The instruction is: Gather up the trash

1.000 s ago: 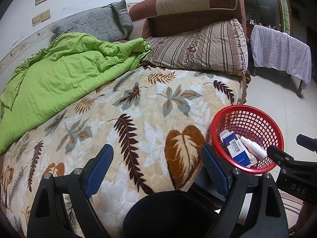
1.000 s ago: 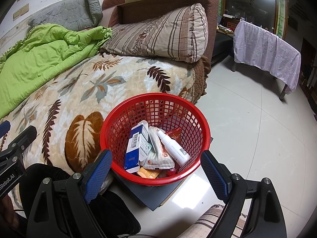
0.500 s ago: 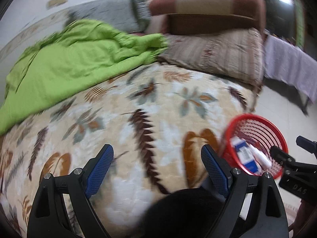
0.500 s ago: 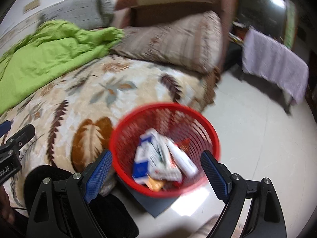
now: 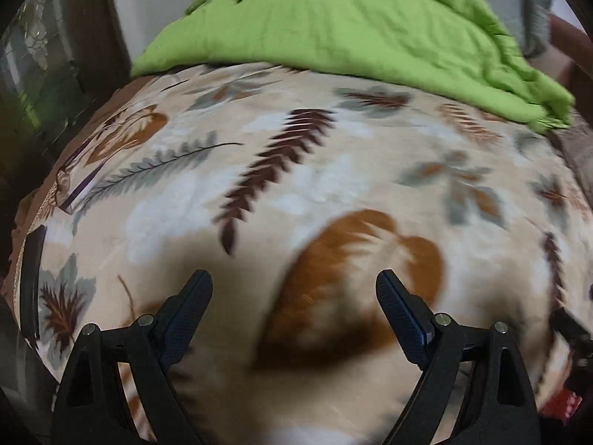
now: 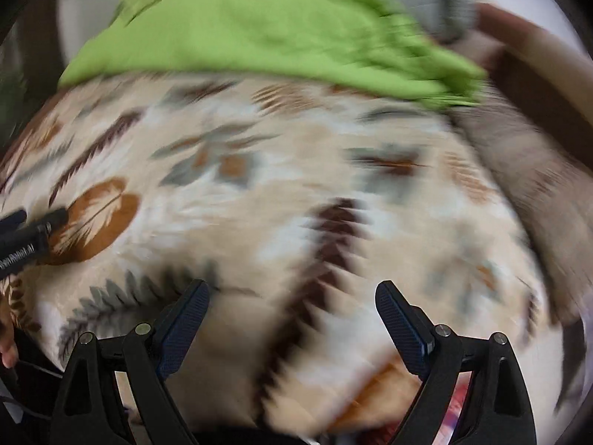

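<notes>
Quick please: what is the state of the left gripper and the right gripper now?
Left gripper: open, holding nothing, above the leaf-print blanket.
Right gripper: open, holding nothing, over the same blanket.

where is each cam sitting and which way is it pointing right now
Left wrist: sits on the left claw, faces across the beige leaf-print blanket toward the crumpled green quilt; both open fingers show, and the other claw at the right edge.
Right wrist: sits on the right claw, faces the same way, heavily blurred; its open fingers show, the left claw at the left edge.
Shared: blanket, green quilt, each other's claw.
</notes>
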